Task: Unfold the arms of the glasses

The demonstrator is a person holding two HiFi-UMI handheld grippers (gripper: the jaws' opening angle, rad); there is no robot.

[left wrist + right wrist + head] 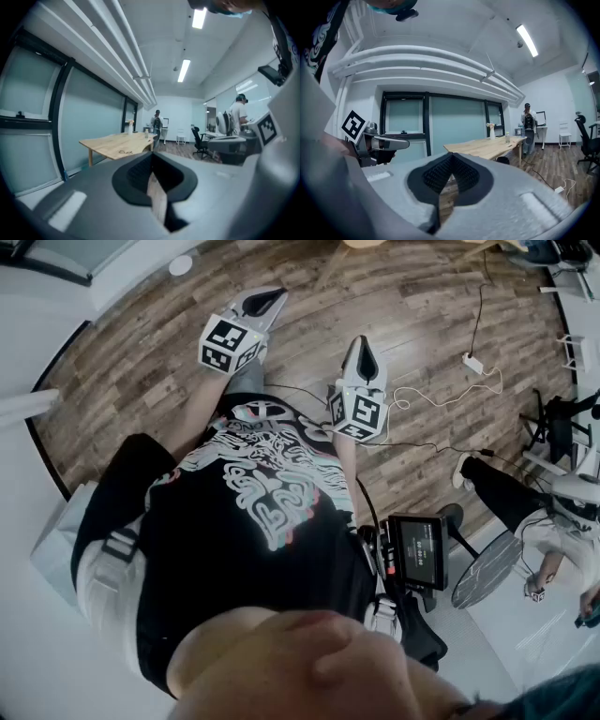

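The task is not yet under way in any practical sense; the person stands over a plank floor (pixel 427 329) with both tools held out in front of the body, nowhere near the work.

The left hand-held gripper (pixel 265 303) has its jaws closed together with nothing between them, as its own view shows; the right hand-held gripper (pixel 364 354) is likewise closed on nothing, its ribbed pads meeting at the tip.

The glasses (pixel 124 152) appear to be the small dark item lying on a pale wooden surface (pixel 110 142) across the room; they are too small to tell whether the arms are folded, or which way the frame's long axis runs.

The relation that matters is direction; in the left gripper view the surface sits well ahead and to the left of the jaw tips, while in the right gripper view the same surface (pixel 483 149) sits ahead and a little to the right of the tips, with a bottle (pixel 507 137) and a vase (pixel 491 131) towards its far end; the glasses cannot be made out there.

Both tools are well apart from the glasses, and I cannot say which is nearer; my judgement is that the coming move is a walk to the surface, then an opening of both jaws before any grasp on the frame or an arm.
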